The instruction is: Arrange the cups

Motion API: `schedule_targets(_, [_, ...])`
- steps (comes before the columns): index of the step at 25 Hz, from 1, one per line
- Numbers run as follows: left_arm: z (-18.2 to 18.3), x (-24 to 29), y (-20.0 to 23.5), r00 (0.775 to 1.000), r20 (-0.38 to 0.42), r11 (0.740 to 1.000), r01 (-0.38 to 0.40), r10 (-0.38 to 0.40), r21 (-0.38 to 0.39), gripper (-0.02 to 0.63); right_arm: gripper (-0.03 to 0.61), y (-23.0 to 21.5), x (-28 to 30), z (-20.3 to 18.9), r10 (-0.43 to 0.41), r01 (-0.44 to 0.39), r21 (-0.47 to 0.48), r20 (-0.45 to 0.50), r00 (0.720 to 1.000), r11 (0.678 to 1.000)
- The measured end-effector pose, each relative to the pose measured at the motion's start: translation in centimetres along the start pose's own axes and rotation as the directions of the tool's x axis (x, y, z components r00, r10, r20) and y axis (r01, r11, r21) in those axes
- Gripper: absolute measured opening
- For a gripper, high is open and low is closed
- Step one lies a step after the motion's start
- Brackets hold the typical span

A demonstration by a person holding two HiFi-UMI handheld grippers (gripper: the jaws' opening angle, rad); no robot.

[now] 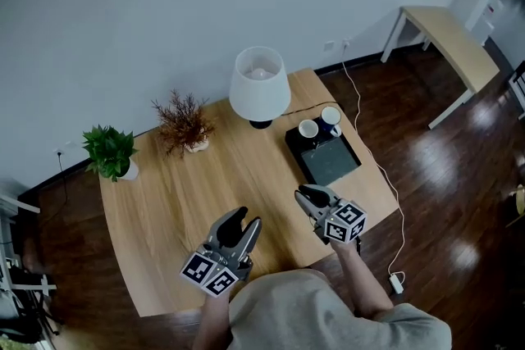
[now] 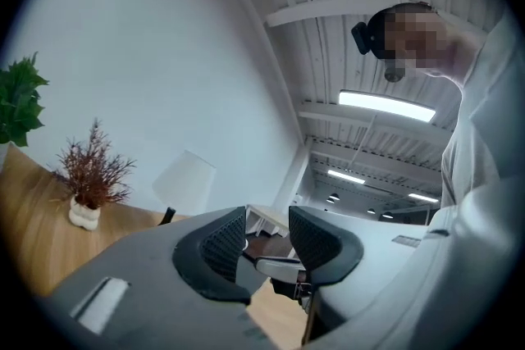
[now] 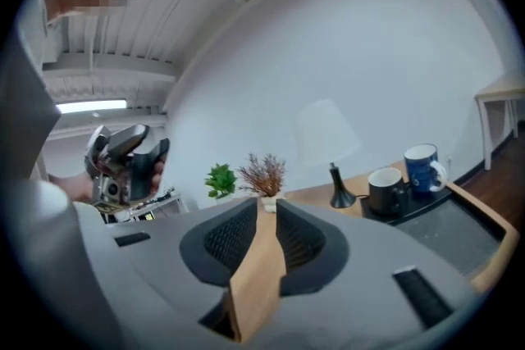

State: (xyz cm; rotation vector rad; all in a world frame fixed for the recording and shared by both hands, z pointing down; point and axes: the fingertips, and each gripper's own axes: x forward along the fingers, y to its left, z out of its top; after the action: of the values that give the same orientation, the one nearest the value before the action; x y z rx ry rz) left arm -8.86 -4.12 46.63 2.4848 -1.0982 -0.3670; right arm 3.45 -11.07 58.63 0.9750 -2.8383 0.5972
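Note:
Two cups stand at the far end of a black tray [image 1: 330, 164] on the wooden table [image 1: 180, 201]: a black cup [image 1: 308, 128] [image 3: 387, 191] and, to its right, a blue cup [image 1: 330, 116] [image 3: 422, 166]. My right gripper [image 1: 308, 197] [image 3: 264, 213] hovers just in front of the tray, its jaws nearly together with only a thin slit and nothing in it. My left gripper [image 1: 246, 221] [image 2: 267, 229] is held over the table's near edge, left of the right one. Its jaws stand apart and empty. Both point roughly level.
A white lamp [image 1: 259, 84] stands behind the tray, with a dried red plant [image 1: 184, 120] and a green potted plant [image 1: 111, 150] further left. A white cable [image 1: 385, 176] runs down the table's right side to the dark floor. A light side table [image 1: 447, 33] stands at the far right.

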Motion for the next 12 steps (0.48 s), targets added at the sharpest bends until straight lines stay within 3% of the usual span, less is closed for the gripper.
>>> schedule_targets(6, [2.3,3.1,-3.7,0.991,0.034,0.990,0.127,-0.129,0.065,0.150,0.067,6.2,-0.9,4.4,0.132,-0.134,0.003,0.128,0.983,0.991])
schedule_targets(12, [3.7,3.7,-5.7,0.979,0.088,0.981,0.177,-0.183,0.079,0.150,0.067,9.2,-1.5,5.8,0.170,-0.158,-0.109,0.114,0.979,0.981])
